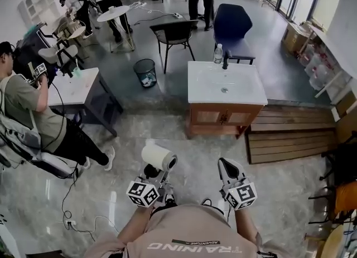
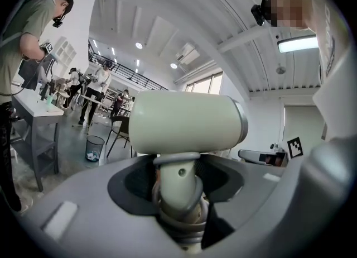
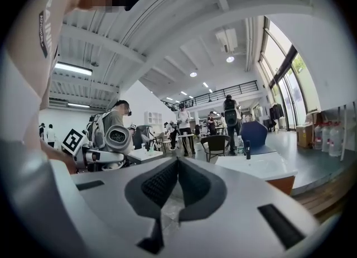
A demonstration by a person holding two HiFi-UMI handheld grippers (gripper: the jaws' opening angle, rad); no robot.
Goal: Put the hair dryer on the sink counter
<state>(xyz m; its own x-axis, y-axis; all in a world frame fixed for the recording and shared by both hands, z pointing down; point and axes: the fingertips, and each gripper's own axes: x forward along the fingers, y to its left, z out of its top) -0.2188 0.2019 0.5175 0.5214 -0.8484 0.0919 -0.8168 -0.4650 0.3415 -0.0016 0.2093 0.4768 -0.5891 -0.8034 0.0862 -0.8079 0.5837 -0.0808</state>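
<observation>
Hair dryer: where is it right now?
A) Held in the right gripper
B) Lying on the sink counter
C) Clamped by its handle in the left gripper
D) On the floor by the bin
C: the left gripper view shows the hair dryer with its handle between the jaws of the left gripper, short of the sink counter. The right gripper has its jaws together on nothing.
</observation>
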